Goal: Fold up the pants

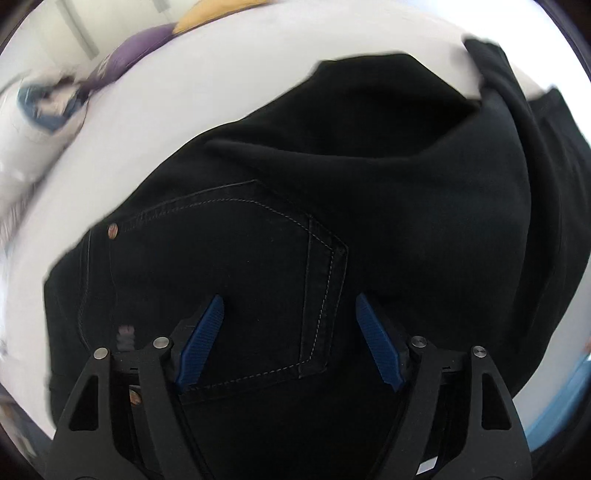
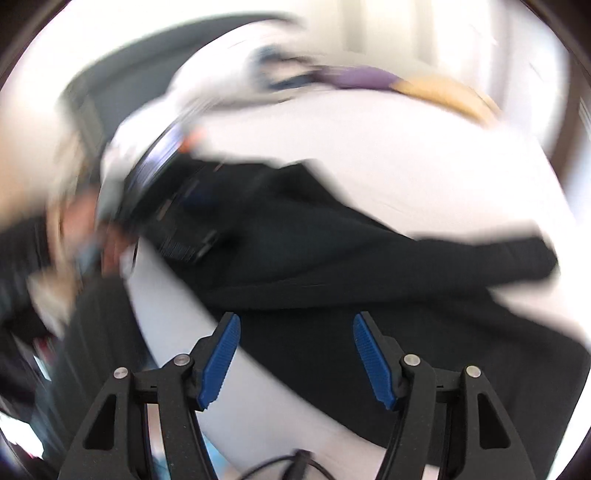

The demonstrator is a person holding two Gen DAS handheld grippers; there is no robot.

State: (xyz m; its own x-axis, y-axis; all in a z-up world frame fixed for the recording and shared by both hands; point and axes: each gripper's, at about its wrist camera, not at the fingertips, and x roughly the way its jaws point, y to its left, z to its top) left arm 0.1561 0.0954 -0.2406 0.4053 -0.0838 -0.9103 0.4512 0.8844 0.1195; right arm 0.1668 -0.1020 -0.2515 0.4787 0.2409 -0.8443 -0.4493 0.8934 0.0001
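Black jeans (image 1: 369,192) lie rumpled on a white surface (image 1: 207,88), with a stitched back pocket (image 1: 258,280) facing up and a leg folded over at the far right. My left gripper (image 1: 290,306) is open and empty just above the pocket. In the blurred right wrist view the same pants (image 2: 332,273) stretch across the white surface (image 2: 369,147). My right gripper (image 2: 295,325) is open and empty over their near edge. The other gripper (image 2: 173,206) shows blurred at the pants' far left end.
A purple cloth (image 1: 125,55), a yellow item (image 1: 207,14) and a blue-and-dark object (image 1: 44,107) lie at the far left edge of the white surface. A cable (image 2: 295,465) runs below my right gripper. A person's dark clothing (image 2: 92,332) is at the left.
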